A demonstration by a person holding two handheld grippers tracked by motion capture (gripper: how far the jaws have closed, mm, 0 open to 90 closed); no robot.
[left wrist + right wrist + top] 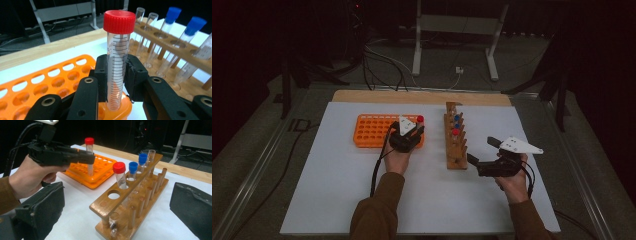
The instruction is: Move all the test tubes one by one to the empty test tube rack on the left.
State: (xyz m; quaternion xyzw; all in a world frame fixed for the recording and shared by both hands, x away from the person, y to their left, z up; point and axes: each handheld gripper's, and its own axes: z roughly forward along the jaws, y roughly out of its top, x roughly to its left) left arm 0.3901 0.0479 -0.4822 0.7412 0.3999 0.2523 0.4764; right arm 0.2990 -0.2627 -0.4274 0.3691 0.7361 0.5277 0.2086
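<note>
One red-capped tube (117,62) clamped upright in left tool (115,75), entering orange rack (50,80)

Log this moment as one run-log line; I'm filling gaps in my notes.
left gripper: shut on red-capped tube | tube: entering orange rack corner hole | right gripper: open, beside wooden rack

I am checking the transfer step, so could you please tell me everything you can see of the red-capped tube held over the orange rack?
The red-capped tube is a clear, plastic-looking cylinder with black graduation lines and a ribbed red screw cap. It looks empty. It stands upright, clamped mid-body between the pads of the left gripper, with its lower end in a corner hole of the orange rack. Whether it touches the bottom cannot be told.
</note>
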